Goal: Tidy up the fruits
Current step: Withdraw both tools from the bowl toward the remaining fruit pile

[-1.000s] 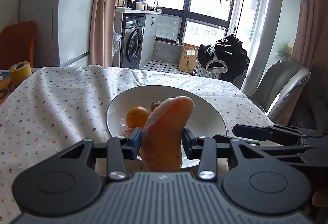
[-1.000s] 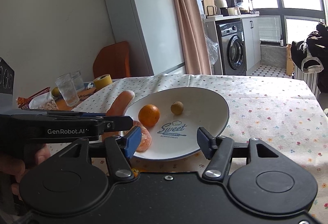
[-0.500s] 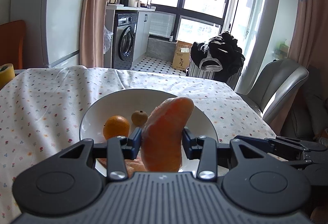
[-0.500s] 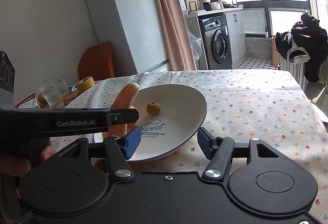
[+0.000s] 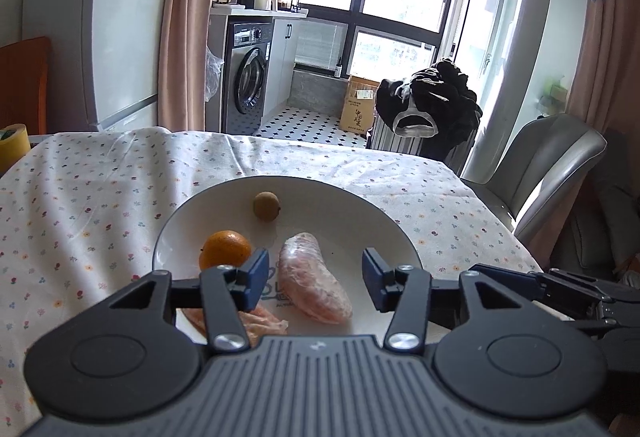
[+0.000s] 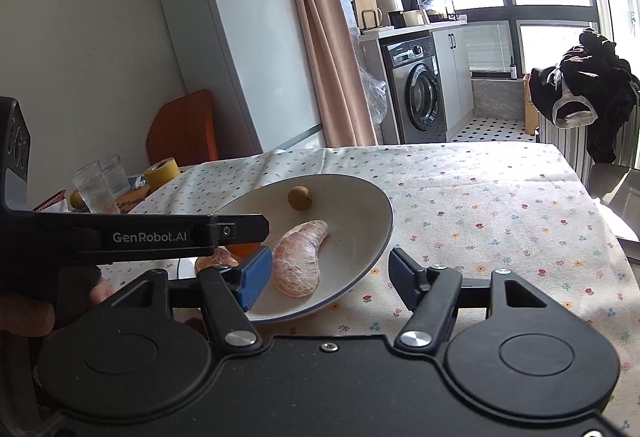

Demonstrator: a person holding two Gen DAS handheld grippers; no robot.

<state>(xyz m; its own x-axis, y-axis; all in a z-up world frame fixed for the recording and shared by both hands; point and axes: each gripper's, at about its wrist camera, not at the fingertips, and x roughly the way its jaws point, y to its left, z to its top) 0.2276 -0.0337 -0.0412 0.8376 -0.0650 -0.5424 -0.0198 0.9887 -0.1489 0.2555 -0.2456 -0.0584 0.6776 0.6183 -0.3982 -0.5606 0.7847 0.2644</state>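
A white plate (image 5: 372, 213) (image 6: 372, 237) sits on the flowered tablecloth. On it lie a peeled pinkish pomelo segment (image 5: 314, 279) (image 6: 298, 261), an orange (image 5: 225, 248), a small brown round fruit (image 5: 266, 205) (image 6: 300, 198) and a second pinkish segment (image 5: 260, 319) at the near rim. My left gripper (image 5: 314, 279) stands open above the near part of the plate, its fingers on either side of the freed segment. My right gripper (image 6: 332, 279) is open at the plate's near right rim and holds nothing. The left gripper's body (image 6: 152, 235) hides the orange in the right wrist view.
Two drinking glasses (image 6: 98, 185) and a yellow tape roll (image 6: 162, 173) stand at the table's left end. A grey chair (image 5: 552, 165) is at the right side, with dark clothes (image 5: 428, 105) draped behind the table. A hand (image 6: 24, 313) holds the left gripper.
My left gripper opened and let go of the pomelo segment, which now lies on the plate. Both views shifted a little over the plate.
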